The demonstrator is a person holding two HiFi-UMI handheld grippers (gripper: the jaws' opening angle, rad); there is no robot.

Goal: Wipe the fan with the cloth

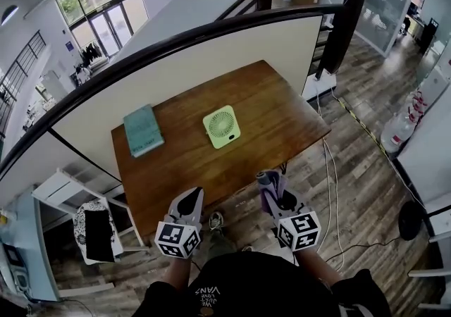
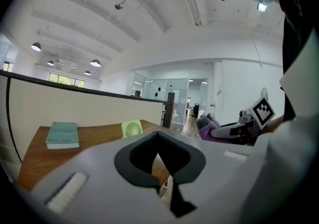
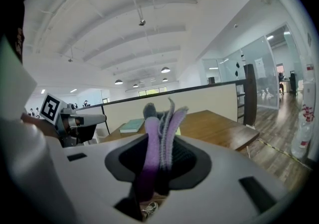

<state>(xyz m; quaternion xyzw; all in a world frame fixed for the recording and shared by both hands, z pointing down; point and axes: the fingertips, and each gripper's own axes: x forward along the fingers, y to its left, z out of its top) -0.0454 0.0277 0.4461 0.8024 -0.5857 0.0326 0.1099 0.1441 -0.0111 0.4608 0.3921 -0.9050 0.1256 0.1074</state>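
A small light-green fan (image 1: 221,127) lies flat near the middle of the wooden table (image 1: 275,108); it also shows in the left gripper view as the fan (image 2: 132,128). My right gripper (image 1: 268,180) hovers off the table's near edge, shut on a purple cloth (image 1: 270,185). In its own view the cloth (image 3: 160,136) fills the right gripper (image 3: 158,118) and hides most of the fan. My left gripper (image 1: 192,197) is beside it, also short of the table, shut and empty; its tips (image 2: 158,134) meet. Both point toward the fan.
A teal book (image 1: 143,129) lies at the table's left, also seen as the book (image 2: 63,135). A cream partition with a dark rail (image 1: 211,30) runs behind the table. Cables (image 1: 330,182) trail on the floor at the right. A white shelf (image 1: 60,192) stands lower left.
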